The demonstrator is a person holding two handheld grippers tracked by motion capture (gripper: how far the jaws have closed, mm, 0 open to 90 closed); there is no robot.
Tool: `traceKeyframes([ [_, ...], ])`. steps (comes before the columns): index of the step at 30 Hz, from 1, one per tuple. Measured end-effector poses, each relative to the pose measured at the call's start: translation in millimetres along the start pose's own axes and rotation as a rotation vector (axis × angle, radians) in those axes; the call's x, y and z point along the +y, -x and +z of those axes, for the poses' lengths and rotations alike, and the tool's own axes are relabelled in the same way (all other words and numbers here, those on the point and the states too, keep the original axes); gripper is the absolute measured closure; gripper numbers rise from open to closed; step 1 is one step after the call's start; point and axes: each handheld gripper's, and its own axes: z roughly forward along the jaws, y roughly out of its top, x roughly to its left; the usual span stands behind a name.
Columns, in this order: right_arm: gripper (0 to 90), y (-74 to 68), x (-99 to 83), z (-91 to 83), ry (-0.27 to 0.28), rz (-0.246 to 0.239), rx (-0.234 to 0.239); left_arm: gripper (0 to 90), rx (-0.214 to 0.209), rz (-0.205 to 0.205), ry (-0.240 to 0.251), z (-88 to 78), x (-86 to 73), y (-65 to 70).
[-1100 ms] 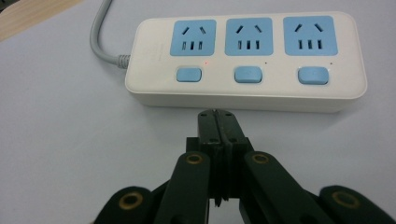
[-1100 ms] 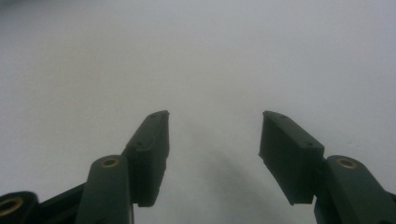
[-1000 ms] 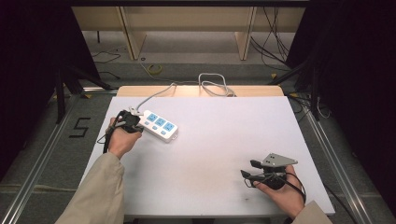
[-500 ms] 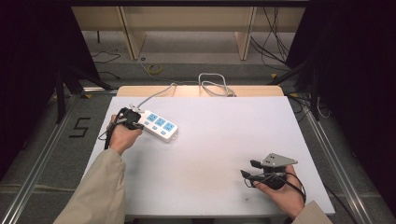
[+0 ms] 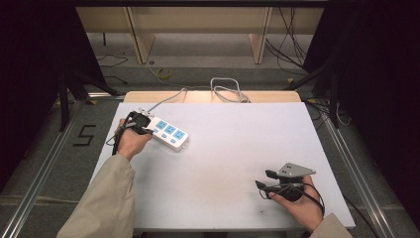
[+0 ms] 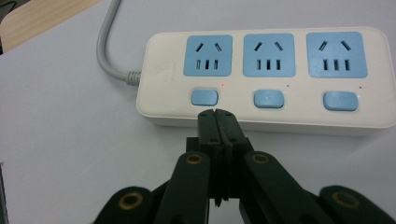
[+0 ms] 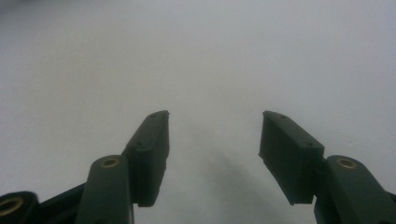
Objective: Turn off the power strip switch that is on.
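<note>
A white power strip with three blue sockets and three blue switches lies at the table's left rear; its grey cord runs off the back edge. In the left gripper view the strip lies straight ahead. My left gripper is shut with nothing in it, its tips just below the leftmost blue switch, beside which a small red light glows. In the high view the left gripper sits at the strip's cord end. My right gripper rests open near the front right, over bare table.
The white table has a wooden strip along its back edge, where the grey cord coils. A floor mark "5" lies left of the table. Dark curtains and metal rails flank both sides.
The left hand has edged slightly toward the strip's cord end. The right gripper has not moved.
</note>
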Motion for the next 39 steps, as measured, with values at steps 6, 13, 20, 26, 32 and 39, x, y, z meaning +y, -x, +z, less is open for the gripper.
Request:
traceKeyframes([
  [6, 43.3, 0.1, -0.2, -0.3, -0.002, 0.003, 0.0, 89.8, 0.002, -0.001, -0.004, 1.6, 3.0, -1.4],
  [13, 43.3, 0.1, -0.3, -0.2, -0.002, 0.003, 0.0, 89.8, 0.006, -0.005, -0.004, 3.3, 5.7, -3.3],
  [20, 43.3, 0.2, -0.3, 0.0, -0.003, 0.003, 0.0, 89.8, 0.007, -0.01, -0.012, 6.1, 5.6, -5.4],
  [26, 43.3, 0.4, -0.4, 0.0, -0.004, 0.003, 0.001, 89.8, 0.009, -0.006, -0.018, 6.9, 8.0, -6.5],
  [32, 43.3, 0.6, -0.5, 0.0, -0.003, 0.002, 0.001, 89.8, 0.008, -0.002, -0.023, 6.9, 12.4, -7.3],
  [39, 43.3, 0.6, -0.5, -0.1, -0.004, 0.002, 0.001, 89.8, 0.007, -0.002, -0.024, 7.9, 16.6, -8.3],
])
